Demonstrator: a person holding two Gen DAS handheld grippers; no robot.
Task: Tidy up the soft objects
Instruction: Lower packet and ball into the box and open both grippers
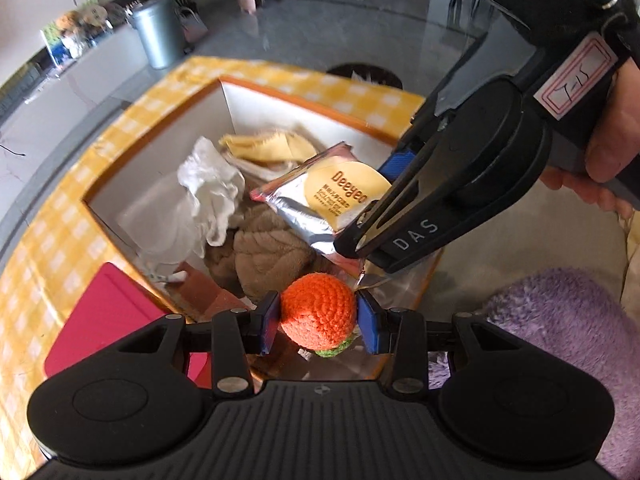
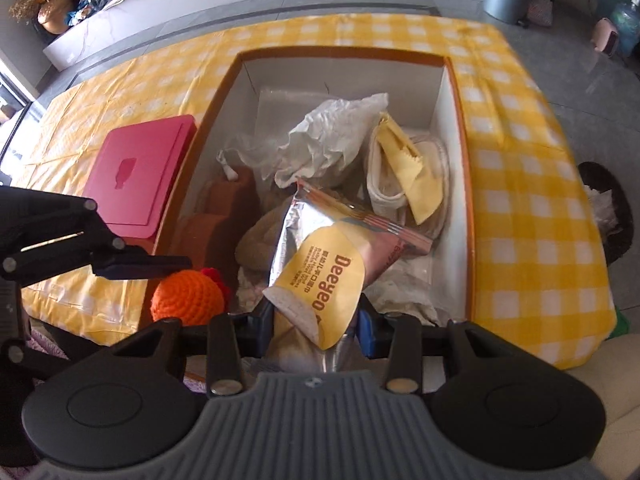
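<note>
The left claw [image 1: 318,322] is clamped on the orange crochet ball [image 1: 318,312] just over the near rim of the orange-edged box [image 2: 460,92], while the right claw [image 2: 320,322] pinches a corner of the foil wipes packet [image 2: 320,248] hanging over the box's middle. The two claws sit close together, so they could knock each other, or the ball could roll out over the near rim. The box is already crowded with a white plastic bag [image 2: 328,136] and a brown plush [image 1: 272,252]; open room remains mostly toward its far white wall.

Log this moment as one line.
left gripper: shut on orange crochet ball | right gripper: shut on Deeyeo pouch | both above box
</note>
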